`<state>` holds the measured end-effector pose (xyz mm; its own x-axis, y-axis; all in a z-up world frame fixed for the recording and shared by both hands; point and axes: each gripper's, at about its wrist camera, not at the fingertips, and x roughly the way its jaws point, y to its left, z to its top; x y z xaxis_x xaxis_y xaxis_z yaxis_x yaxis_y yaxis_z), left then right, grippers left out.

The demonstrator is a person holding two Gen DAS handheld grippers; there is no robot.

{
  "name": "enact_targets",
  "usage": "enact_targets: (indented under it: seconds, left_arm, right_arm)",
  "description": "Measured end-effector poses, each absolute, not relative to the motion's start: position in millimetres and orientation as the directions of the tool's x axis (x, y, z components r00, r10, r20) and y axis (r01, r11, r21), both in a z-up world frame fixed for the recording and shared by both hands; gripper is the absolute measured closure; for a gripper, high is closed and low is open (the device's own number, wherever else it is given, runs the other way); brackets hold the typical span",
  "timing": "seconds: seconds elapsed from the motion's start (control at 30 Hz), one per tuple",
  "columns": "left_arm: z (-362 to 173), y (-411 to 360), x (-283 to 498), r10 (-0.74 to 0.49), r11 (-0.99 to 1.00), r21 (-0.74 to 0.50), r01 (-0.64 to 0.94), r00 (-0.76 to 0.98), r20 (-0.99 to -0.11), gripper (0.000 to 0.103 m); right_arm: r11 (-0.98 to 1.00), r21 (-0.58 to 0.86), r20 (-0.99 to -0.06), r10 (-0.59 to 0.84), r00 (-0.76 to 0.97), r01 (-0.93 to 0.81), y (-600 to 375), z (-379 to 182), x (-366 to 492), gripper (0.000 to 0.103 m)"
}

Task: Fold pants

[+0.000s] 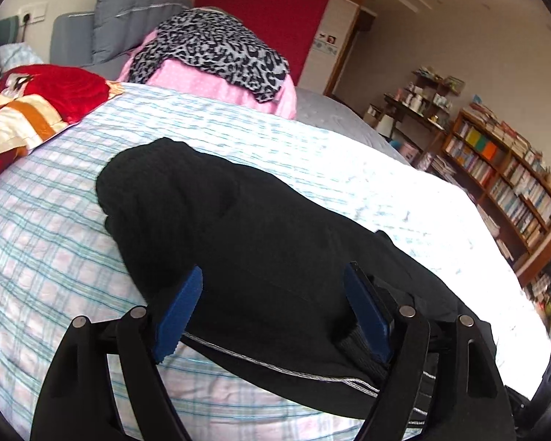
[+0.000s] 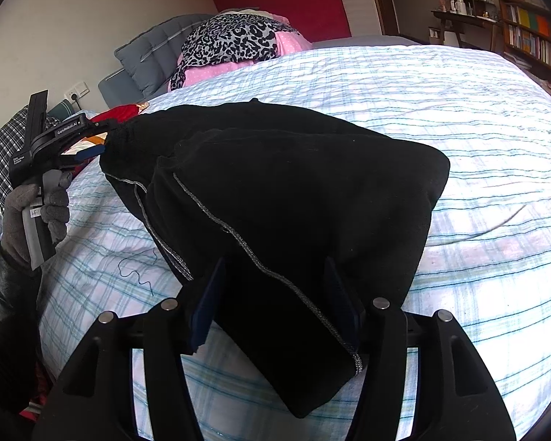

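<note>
Black pants with a thin silver side stripe lie folded in a thick bundle on the blue-and-white checked bedsheet. My left gripper is open, its blue pads on either side of the near edge of the pants. In the right wrist view the pants lie across the sheet. My right gripper is open and straddles the near end of the fold. The left gripper also shows there at the far left, held by a grey-gloved hand, with its tips at the pants' far corner.
A pink and leopard-print pile and a grey headboard cushion lie at the head of the bed. A red and orange blanket is at the left. Bookshelves stand to the right of the bed.
</note>
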<state>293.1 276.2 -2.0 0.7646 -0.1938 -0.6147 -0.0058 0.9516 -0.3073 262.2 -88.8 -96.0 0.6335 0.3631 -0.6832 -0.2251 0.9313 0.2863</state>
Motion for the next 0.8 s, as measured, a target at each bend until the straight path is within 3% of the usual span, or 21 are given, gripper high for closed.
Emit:
enact_targets:
  seconds: [0.13, 0.33, 0.8]
  left_arm:
    - [-3.0, 319.4, 297.5, -0.144, 0.916, -0.378, -0.133, 0.772, -0.62, 0.017]
    - [-19.1, 357.9, 314.1, -0.111, 0.869, -0.428, -0.249, 0.744, -0.659, 0.017]
    - [-50.0, 369.8, 353.2, -0.201, 0.811, -0.515, -0.276, 0.696, -0.69, 0.016]
  right_arm:
    - [0.929, 0.289, -0.681, 0.369, 0.632, -0.231, -88.1, -95.3, 261.7, 0.04]
    - [0.917, 0.278, -0.671, 0.399, 0.624, -0.287, -80.5, -94.9, 259.9, 0.02]
    - [0.916, 0.272, -0.66, 0.401, 0.636, -0.295, -80.5, -94.8, 255.6, 0.019]
